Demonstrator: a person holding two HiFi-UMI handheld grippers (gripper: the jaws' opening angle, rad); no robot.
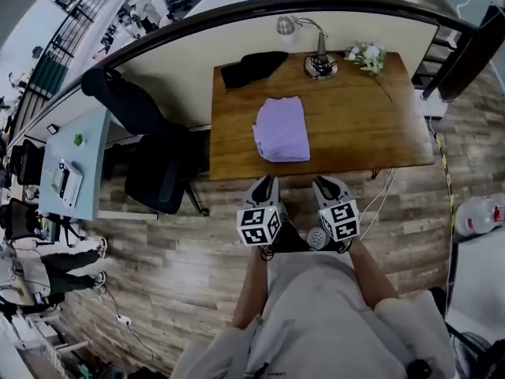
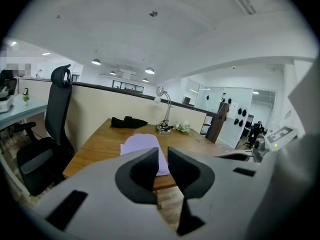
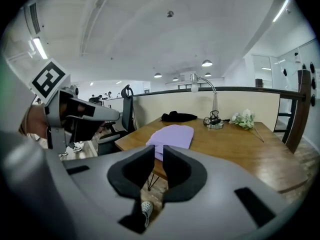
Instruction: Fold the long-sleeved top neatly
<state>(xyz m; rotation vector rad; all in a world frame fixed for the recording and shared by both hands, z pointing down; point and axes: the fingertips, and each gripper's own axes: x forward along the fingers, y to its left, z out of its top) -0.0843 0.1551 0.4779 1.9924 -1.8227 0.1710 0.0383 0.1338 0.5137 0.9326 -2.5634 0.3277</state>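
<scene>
The long-sleeved top (image 1: 282, 129) is seen folded into a compact lilac rectangle. It lies flat on the wooden table (image 1: 371, 133), near the middle of the table's left half and a little back from the near edge. No sleeve is seen hanging out of the fold.

Both grippers are held off the table, above the wooden floor (image 1: 181, 251), just in front of the table's near edge and side by side. They are well apart from the top.

The left gripper (image 1: 264, 185) is pointed toward the table. In the left gripper view its jaws are seen nearly together, with only a narrow gap between them, and nothing is held in this gap. The top (image 2: 142, 146) is only seen behind them, farther away.

The right gripper (image 1: 331, 186) is held in the same manner. In the right gripper view the jaws are also drawn close, a thin slit is left between them, and no cloth is clamped.

At the back of the table a black cloth (image 1: 252, 67) is laid near the left corner. A desk lamp (image 1: 319, 63) is placed to its right, and a small bunch of white flowers (image 1: 366, 56) lies beside the lamp. A black office chair (image 1: 154, 176) is seen at the left of the table.
</scene>
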